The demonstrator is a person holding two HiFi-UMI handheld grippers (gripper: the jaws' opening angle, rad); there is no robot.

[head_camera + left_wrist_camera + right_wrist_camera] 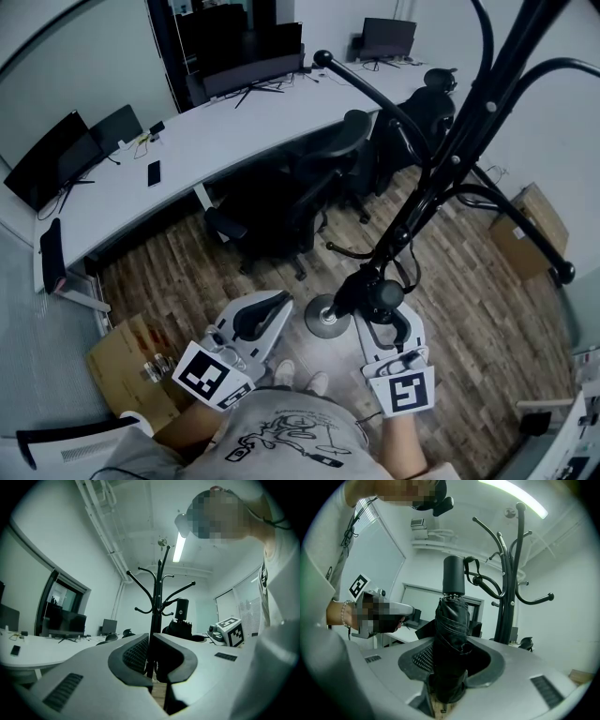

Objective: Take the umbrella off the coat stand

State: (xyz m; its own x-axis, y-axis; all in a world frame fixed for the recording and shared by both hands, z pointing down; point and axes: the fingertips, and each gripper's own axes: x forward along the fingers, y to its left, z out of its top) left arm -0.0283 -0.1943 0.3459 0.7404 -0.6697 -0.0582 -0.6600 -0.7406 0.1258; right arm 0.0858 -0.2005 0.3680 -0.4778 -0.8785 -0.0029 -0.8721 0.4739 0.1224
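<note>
While the right gripper [451,660] clamps the umbrella [452,616], its tip (shadowed) is hidden.

Cool, dim, bluish light everywhere. The ceiling lamp [179,546] flared white in the left gripper view; a light strip [515,496] blew out atop the right gripper view. Both views bulged, corners vignetted black. The near fingers [136,656] were soft, the umbrella [450,634] nearly a silhouette, the head view's floor [469,309] murky.

Folded black umbrella [451,620], upright near coat stand [506,606]
</note>
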